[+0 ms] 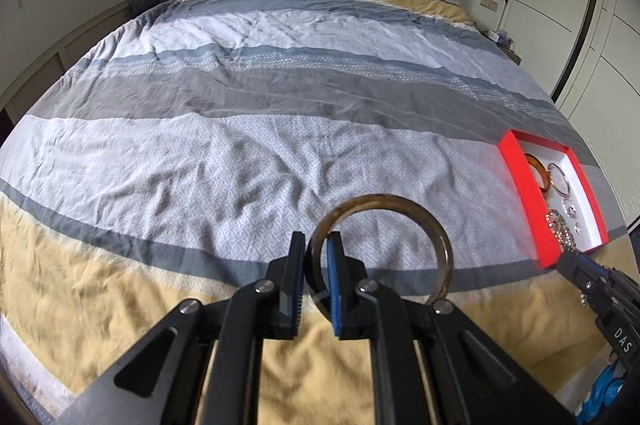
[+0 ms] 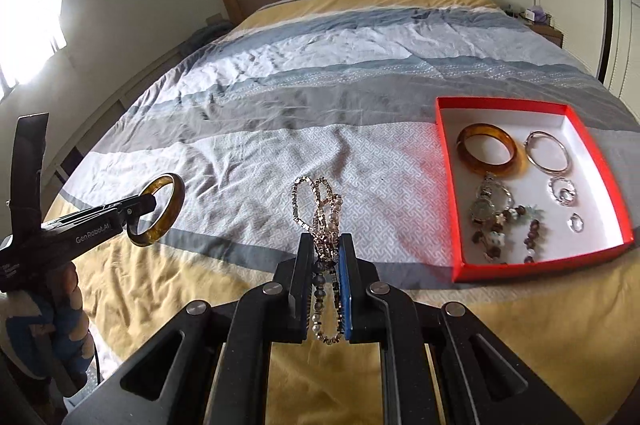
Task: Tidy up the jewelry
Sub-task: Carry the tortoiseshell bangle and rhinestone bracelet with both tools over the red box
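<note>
Right wrist view is showing the red box (image 2: 448,185) at two o'clock already holding several pieces, while the right gripper (image 2: 326,265) is pinching a bead chain (image 2: 320,217) and the left gripper (image 2: 138,207), at nine o'clock, is squeezing an amber bangle (image 2: 176,201), both tilting down, not boxed yet.

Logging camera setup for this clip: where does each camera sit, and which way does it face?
Left wrist: on the left gripper, facing up the bed to the headboard; its fingers clamp a dark bangle.
Right wrist: on the right gripper, same heading; its fingers clamp bead chains; a hand shows.
Shared: bed, red box, bangle, each other's gripper.
</note>
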Action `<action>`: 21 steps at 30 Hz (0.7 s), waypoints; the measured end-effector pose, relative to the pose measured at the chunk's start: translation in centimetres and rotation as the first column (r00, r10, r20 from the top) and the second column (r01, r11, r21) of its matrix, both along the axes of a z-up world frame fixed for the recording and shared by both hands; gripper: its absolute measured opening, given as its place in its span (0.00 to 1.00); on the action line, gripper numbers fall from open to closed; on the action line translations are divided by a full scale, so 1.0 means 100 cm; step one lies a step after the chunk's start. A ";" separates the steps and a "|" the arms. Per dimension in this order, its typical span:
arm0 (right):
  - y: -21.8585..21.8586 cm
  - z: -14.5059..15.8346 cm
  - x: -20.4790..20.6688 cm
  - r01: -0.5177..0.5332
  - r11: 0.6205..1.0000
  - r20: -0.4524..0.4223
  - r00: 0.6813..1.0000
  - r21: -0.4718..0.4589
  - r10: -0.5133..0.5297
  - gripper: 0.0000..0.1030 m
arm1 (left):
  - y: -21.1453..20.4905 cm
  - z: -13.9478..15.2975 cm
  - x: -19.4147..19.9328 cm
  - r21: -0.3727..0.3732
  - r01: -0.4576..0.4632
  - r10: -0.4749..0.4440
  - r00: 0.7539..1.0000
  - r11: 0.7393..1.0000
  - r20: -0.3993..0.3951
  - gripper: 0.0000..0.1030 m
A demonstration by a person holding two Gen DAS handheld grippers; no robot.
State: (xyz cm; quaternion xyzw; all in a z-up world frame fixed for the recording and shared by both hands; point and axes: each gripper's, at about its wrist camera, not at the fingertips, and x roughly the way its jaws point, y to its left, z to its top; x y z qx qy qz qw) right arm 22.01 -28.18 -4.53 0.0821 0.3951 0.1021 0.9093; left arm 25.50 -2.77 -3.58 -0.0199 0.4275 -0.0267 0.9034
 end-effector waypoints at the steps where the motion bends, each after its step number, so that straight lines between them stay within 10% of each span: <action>1: -0.003 0.007 -0.009 0.002 1.000 0.009 1.000 0.001 -0.002 0.11 | -0.003 0.007 -0.008 -0.001 0.006 -0.006 1.000 1.000 0.006 0.09; 21: -0.141 0.069 -0.113 0.215 0.975 0.111 0.971 -0.045 -0.209 0.11 | -0.162 0.064 -0.060 0.006 0.292 -0.292 0.954 0.956 0.065 0.09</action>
